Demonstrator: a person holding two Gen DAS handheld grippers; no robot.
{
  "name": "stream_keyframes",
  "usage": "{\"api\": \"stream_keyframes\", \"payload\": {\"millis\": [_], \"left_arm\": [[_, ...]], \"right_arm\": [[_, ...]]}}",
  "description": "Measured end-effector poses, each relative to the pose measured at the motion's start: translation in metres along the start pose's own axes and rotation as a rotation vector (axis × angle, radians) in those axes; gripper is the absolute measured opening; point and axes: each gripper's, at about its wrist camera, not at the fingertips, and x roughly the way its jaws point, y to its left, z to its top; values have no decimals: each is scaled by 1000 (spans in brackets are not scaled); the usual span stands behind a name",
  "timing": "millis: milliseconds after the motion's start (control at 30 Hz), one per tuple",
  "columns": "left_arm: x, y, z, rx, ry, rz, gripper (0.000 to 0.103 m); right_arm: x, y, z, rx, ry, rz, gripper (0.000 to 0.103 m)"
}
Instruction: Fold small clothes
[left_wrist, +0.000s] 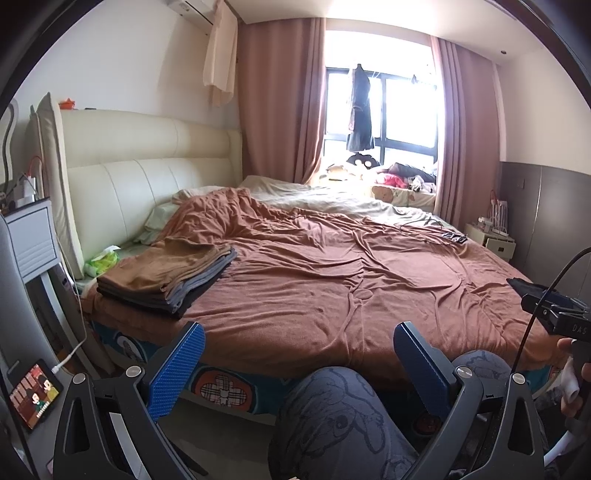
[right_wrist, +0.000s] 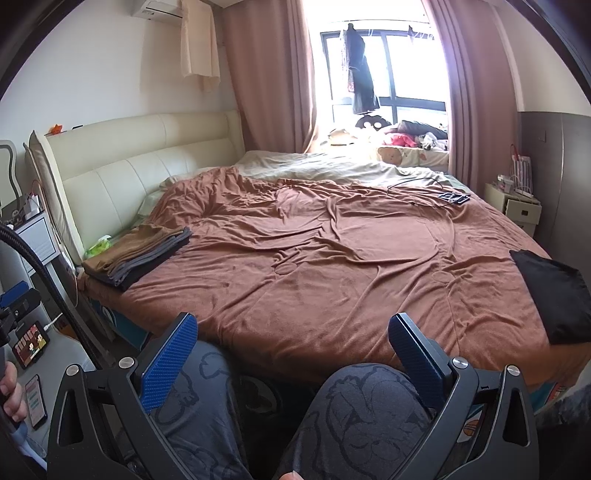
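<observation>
At the near edge of the bed, both tongs hang spread and empty: left gripper, right gripper. A folded stack lies far left; the black garment at right looks next, calling for a rightward reach.

Both of your wrist cameras sit low over your knees, close to the near edge of the bed, facing across it toward the window. The right view sits a little further right; both share the bed and headboard.
</observation>
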Motion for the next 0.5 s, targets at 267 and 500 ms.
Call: {"api": "stream_keyframes", "payload": {"millis": [267,500], "left_arm": [[0,0,0,-1,1,9,103],[2,0,-1,10,0,3,103]], "right_arm": [[6,-1,0,-2,10,6,103],[13,1,2,-7,26,3,103]]}}
